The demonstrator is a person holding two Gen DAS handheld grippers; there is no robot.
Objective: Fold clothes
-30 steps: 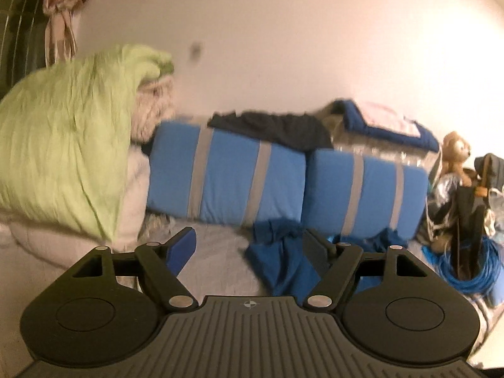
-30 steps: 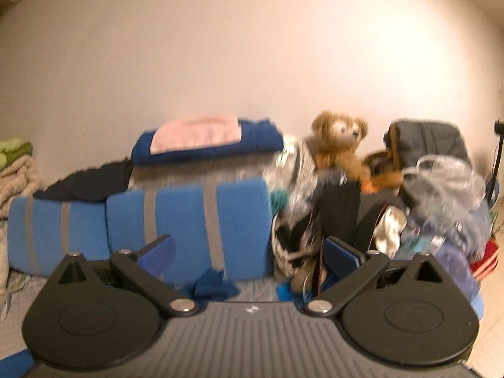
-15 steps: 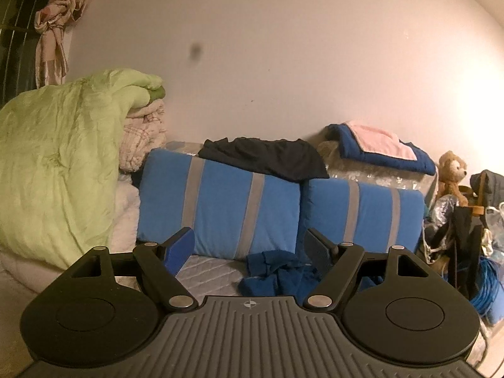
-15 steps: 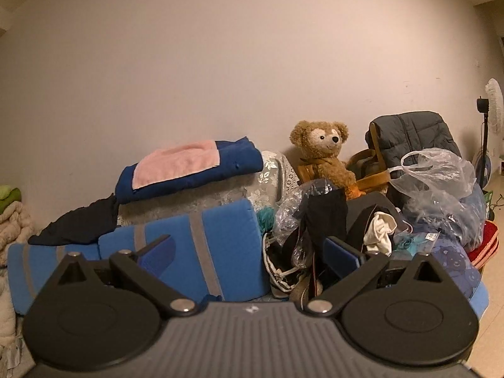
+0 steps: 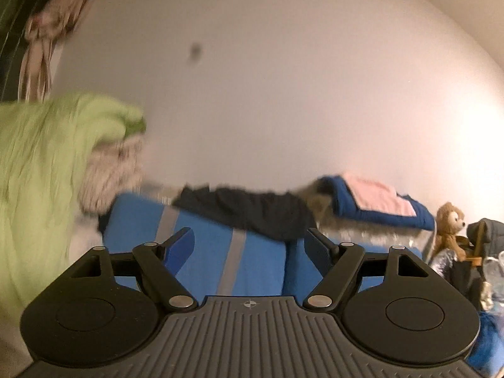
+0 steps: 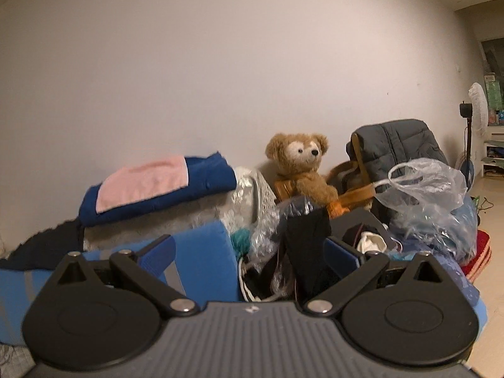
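A black garment (image 5: 252, 211) lies draped over the top of two blue cushions (image 5: 204, 252) against the wall. To its right sits a folded blue and pink stack (image 5: 378, 201), also in the right wrist view as the stack (image 6: 157, 186). My left gripper (image 5: 249, 236) points at the cushions; its jaws are opening and hold nothing. My right gripper (image 6: 249, 244) is open and empty, aimed at a cluttered pile beside the cushion (image 6: 201, 252). The left wrist view is blurred by motion.
A green duvet (image 5: 41, 170) is heaped at the left. A teddy bear (image 6: 302, 170), a grey padded jacket (image 6: 397, 145) and a clear plastic bag (image 6: 431, 195) crowd the right. A standing fan (image 6: 478, 104) is at the far right by bare floor.
Both views have swung upward and to the right. The crumpled blue garment on the bed has dropped out of sight below the left gripper's body. Both grippers stay empty.
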